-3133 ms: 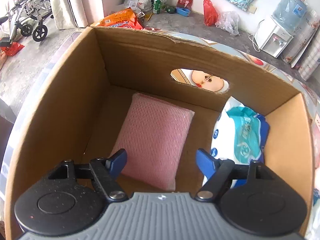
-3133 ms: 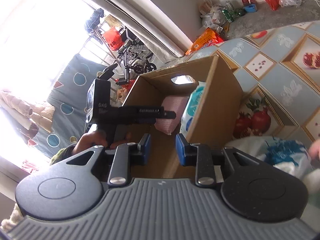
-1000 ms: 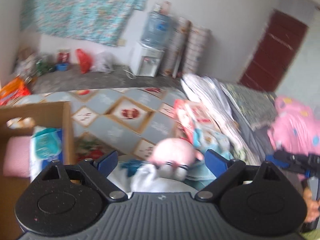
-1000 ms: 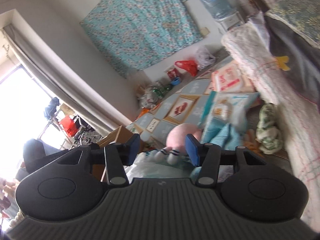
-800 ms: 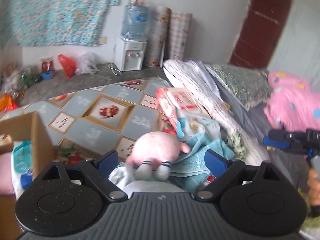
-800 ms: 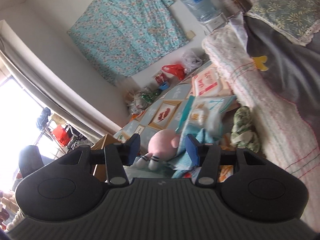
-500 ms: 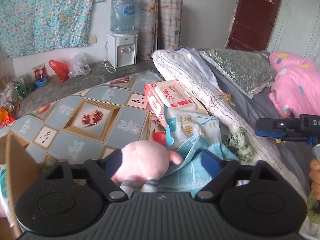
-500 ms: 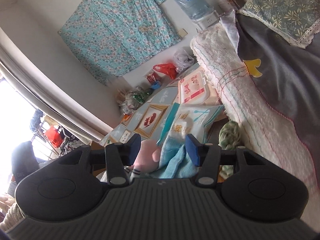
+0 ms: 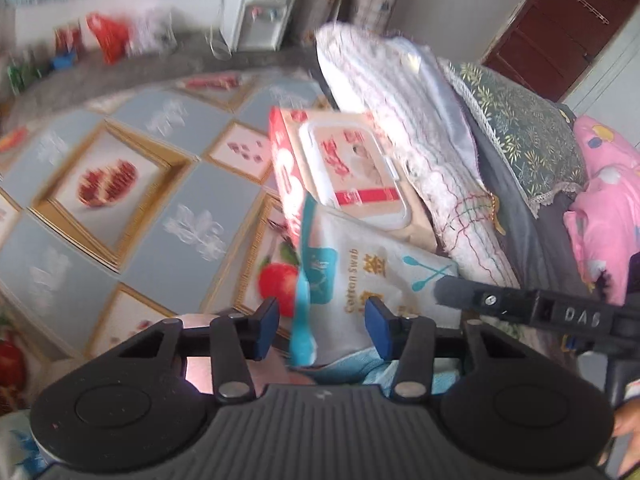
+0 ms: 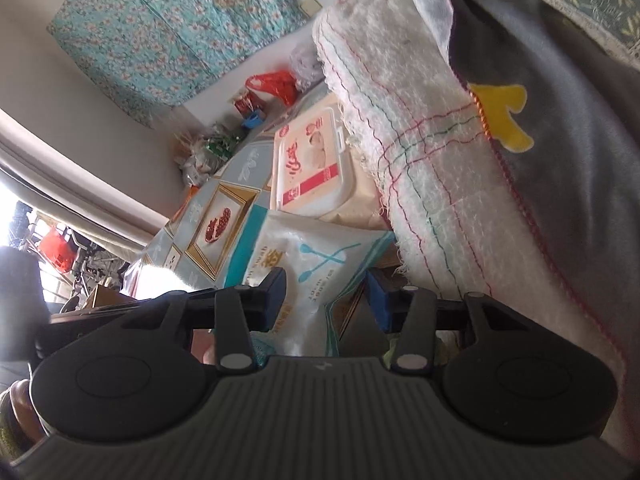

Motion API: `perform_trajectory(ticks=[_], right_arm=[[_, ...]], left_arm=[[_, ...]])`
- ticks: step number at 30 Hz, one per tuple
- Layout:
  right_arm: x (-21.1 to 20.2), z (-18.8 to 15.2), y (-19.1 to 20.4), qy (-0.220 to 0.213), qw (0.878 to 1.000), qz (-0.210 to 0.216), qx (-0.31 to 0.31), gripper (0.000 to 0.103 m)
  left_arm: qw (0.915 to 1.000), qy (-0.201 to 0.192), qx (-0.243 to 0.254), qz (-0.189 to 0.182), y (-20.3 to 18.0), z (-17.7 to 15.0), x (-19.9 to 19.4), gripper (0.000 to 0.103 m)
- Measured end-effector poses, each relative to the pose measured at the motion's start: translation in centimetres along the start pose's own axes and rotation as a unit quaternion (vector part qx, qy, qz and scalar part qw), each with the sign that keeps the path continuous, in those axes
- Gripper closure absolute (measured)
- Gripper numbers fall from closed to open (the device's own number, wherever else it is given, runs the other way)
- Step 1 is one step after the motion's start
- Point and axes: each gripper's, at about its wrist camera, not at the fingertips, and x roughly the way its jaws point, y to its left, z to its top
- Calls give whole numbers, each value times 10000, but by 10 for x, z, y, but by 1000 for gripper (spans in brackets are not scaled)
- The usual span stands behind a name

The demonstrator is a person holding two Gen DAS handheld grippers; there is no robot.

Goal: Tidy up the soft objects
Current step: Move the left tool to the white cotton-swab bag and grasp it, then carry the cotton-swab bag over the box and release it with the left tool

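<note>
Both grippers are descending on the same item: the cotton swab pack, a soft white and teal pouch lying on the fruit-patterned mat, just beside the folded white blanket at the bed edge. One end is overlapping the wet-wipes pack; the other is resting on a light blue towel.

The left gripper is closing, its blue fingers straddling the pack's near end; no pad contact is evident, and this view is motion-blurred.

The right gripper is also closing. Its fingers are bracketing the pack's near corner from the blanket side; the left pad is appearing close to the film, but a firm pinch cannot be confirmed.

Governing relation: the pack is lying directly ahead of and between each pair of fingers, its long axis running away from the left gripper toward the wipes. Both hands are appearing about equally near. In my judgement, a two-handed lift is being prepared, each gripper taking one side.

A pink plush is sitting partly hidden beneath the left gripper.
</note>
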Motion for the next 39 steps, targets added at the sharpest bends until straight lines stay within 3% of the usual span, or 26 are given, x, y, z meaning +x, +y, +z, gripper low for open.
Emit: perform_trajectory(ticks=[4,9,13,20,29,34,39], right_arm=[[14,1,-5,124,9998,150,73,71],[6,1,-5,-138,9995,297,-6,81],[-2,4,4,-319,9988,350,-125,83],[-50,3,50,-795,9936,566,-570,84],[-104,-33,159,-916,9775,1152,-1513,85],[-92,-60,240,-539,9651,1650,-1960,85],[-56,-91,347,75,9411,2169,-2592,86]], left_arm=[[9998,173,-44,-30,-2,2,16,59],[9999,97,-90,1,0,4,12,77],[9996,-142,-206,-88,2,4,-5,84],[9969,-703,-231,-283,-4,-4,-66,85],[9870,-1408,-416,-658,36,-54,-189,84],[9786,-1791,-900,-464,91,-100,-252,84],[9652,-2147,-1492,40,155,-150,-301,84]])
